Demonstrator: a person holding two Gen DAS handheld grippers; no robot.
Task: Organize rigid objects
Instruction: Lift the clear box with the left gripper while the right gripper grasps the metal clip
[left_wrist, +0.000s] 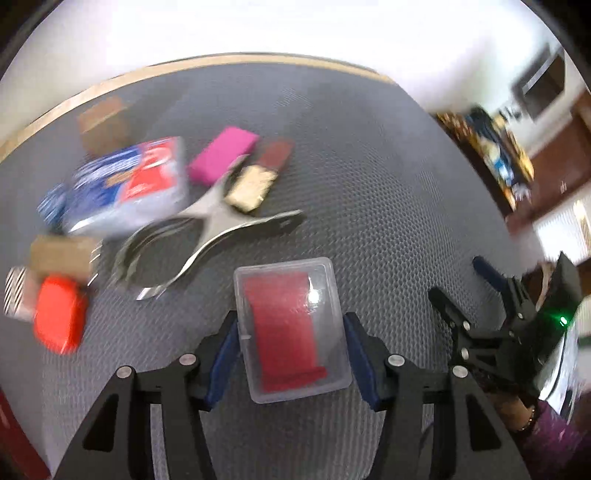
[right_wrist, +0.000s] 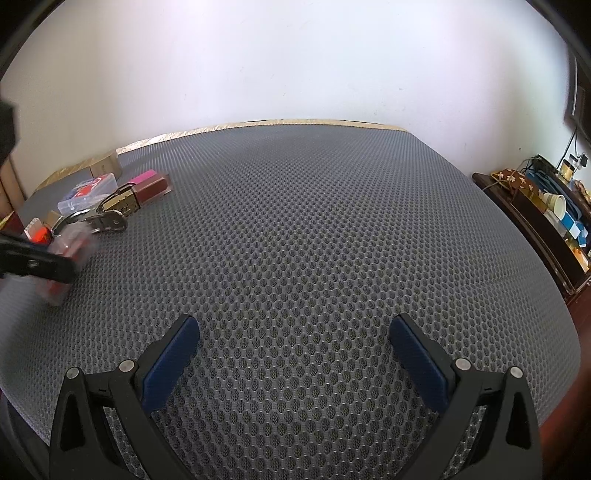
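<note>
A grey honeycomb-textured mat (right_wrist: 314, 229) covers the table below a plain white wall, with a cluttered dark shelf off at three o'clock in the right wrist view. At ten o'clock on the mat lies a heap of goods: a clear box with blue and red print (left_wrist: 125, 184), steel tongs (left_wrist: 207, 236), a pink block (left_wrist: 221, 153), an orange-red piece (left_wrist: 59, 314). The left gripper (left_wrist: 291, 354) is clamped on a clear plastic case (left_wrist: 291, 328) with a red insert, pads against its long sides, at six o'clock in its own view. That case looks light, stiff and slick, likely to slip or crack if squeezed; the side-wall hold seems sound. The right gripper (right_wrist: 295, 354) stands wide apart, holding nothing.
</note>
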